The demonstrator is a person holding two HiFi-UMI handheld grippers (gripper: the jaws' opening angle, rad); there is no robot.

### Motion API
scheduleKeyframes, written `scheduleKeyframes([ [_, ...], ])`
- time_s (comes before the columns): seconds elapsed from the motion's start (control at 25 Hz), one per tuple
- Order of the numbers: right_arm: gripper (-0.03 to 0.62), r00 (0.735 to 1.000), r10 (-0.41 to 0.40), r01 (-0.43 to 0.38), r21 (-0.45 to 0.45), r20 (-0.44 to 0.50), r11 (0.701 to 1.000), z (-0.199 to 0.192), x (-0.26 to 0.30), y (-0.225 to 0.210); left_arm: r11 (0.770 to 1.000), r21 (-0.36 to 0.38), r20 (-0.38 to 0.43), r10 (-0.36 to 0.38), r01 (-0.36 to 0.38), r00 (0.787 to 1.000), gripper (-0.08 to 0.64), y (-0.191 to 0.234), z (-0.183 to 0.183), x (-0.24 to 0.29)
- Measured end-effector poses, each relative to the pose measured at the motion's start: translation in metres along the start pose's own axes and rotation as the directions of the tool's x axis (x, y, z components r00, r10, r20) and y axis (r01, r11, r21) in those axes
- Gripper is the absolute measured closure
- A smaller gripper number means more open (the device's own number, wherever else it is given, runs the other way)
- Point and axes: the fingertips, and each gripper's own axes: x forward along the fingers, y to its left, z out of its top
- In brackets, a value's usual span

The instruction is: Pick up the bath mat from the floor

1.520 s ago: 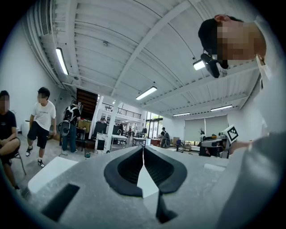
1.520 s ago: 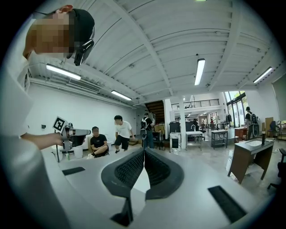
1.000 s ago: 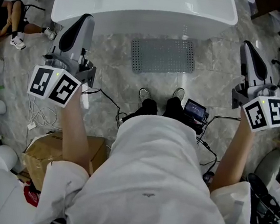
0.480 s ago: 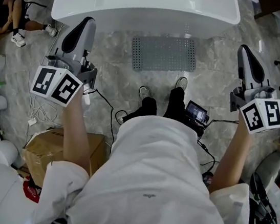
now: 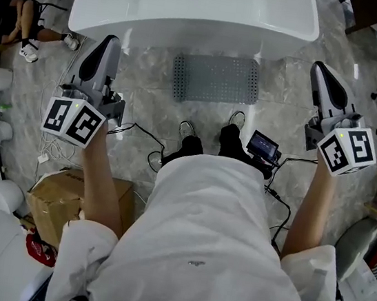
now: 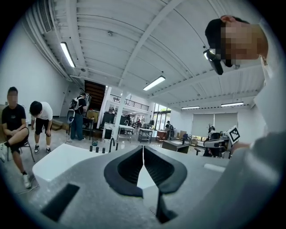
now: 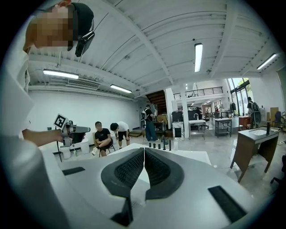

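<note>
Grey rectangular perforated bath mat (image 5: 216,79) flat on veined marble floor (image 5: 286,97), just before glossy white bathtub (image 5: 194,8), left gripper (image 6: 143,150) and right gripper (image 7: 144,151) well above it, ribbed black fingers (image 7: 129,167) pressed together, empty

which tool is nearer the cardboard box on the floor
Left. The left tool is held ahead of the cardboard box, on its side; the right tool is beyond the person.

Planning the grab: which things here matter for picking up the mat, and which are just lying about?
Job: bath mat on the floor; left gripper, right gripper, both shut and empty.
Lying about: bathtub, cardboard box, loose cables, seated person.
</note>
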Motion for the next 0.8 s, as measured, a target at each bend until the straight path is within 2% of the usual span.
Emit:
scheduleKeyframes([
  [0.2,0.583,0.999,0.037,-0.035,0.035,-0.037,0.999,-0.014,0.007,-0.069,0.999,-0.015,-0.04,0.039,-0.039,0.998,0.541,-0.03,-0.01,0.052],
  [0.32,0.583,0.997,0.051,-0.048,0.053,-0.054,0.997,-0.027,0.009,-0.096,0.997,-0.038,-0.066,0.061,-0.064,0.996,0.541,-0.042,-0.026,0.07],
  [0.48,0.583,0.993,0.08,-0.072,0.097,-0.085,0.993,-0.052,0.016,-0.123,0.991,-0.087,-0.099,0.093,-0.102,0.991,0.541,-0.055,-0.05,0.082],
  [0.68,0.583,0.981,0.124,-0.103,0.14,-0.151,0.985,-0.092,0.034,-0.14,0.984,-0.1,-0.163,0.129,-0.147,0.978,0.541,-0.057,-0.08,0.094],
  [0.8,0.583,0.975,0.128,-0.097,0.173,-0.18,0.98,-0.123,0.044,-0.154,0.977,-0.115,-0.193,0.155,-0.179,0.969,0.541,-0.053,-0.11,0.102],
])
